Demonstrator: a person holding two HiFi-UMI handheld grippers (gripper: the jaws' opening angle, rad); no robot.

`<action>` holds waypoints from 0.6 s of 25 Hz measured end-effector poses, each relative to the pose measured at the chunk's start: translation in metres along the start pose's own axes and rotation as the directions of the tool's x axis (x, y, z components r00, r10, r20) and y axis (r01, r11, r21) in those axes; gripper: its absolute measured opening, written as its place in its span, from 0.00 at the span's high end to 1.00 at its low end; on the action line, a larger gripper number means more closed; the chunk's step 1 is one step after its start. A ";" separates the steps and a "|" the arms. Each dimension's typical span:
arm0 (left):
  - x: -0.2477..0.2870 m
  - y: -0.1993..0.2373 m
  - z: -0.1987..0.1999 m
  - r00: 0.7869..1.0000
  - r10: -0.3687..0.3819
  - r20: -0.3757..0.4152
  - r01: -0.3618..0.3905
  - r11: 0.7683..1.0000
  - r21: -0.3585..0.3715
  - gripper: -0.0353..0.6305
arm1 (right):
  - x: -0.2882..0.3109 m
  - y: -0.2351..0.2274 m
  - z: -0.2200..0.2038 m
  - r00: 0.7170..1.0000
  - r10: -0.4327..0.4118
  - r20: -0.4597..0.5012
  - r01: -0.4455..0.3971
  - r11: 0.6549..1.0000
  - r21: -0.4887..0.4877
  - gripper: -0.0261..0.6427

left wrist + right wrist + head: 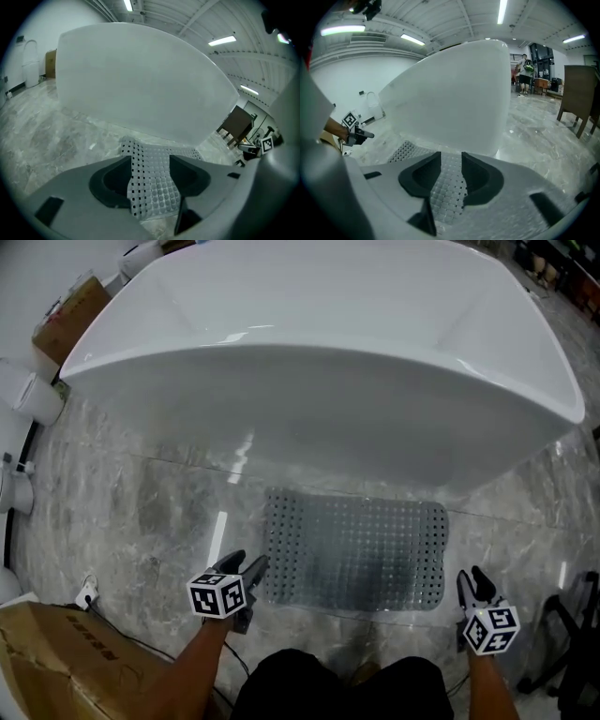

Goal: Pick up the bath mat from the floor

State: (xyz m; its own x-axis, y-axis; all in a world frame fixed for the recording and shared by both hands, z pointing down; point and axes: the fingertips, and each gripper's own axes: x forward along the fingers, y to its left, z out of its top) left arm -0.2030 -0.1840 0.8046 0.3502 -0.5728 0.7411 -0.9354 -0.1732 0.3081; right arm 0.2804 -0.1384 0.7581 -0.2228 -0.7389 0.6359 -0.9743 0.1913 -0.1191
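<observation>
Black clothing point(328, 688) and bare forearms point(192, 662) mark the person at the lower edge of the head view. The left gripper point(246, 564) and the right gripper point(472, 577) each have black, tapered jaws and a white cube point(217, 595) printed with black square markers. Seen from its own camera, each tool is a broad, smooth, pale-grey shell point(61, 206) cut with small dark rectangular slots, its front edge framing two matt black scooped pads point(110, 180).

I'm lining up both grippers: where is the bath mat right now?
Head view, lower centre: the bath mat lies on the floor just in front of the bathtub, between the left gripper and right gripper.
</observation>
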 end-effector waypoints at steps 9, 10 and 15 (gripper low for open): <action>0.078 0.058 -0.053 0.998 0.021 -0.057 -0.024 0.998 -0.059 0.54 | 0.083 -0.037 -0.086 0.997 -0.016 -0.073 0.019 0.999 0.038 0.63; 0.087 0.063 -0.059 0.998 0.016 -0.060 -0.020 0.997 -0.073 0.53 | 0.092 -0.042 -0.095 0.997 -0.018 -0.080 0.022 0.999 0.049 0.62; 0.124 0.078 -0.095 0.994 -0.029 -0.101 0.015 0.991 -0.133 0.51 | 0.127 -0.068 -0.145 0.992 -0.029 -0.124 0.042 0.994 0.104 0.56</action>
State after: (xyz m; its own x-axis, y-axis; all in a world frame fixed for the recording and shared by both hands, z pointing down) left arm -0.2282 -0.1924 0.9772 0.3802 -0.4837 0.7883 -0.9153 -0.0744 0.3958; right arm 0.3230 -0.1516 0.9573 -0.1885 -0.6584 0.7287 -0.9810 0.0919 -0.1708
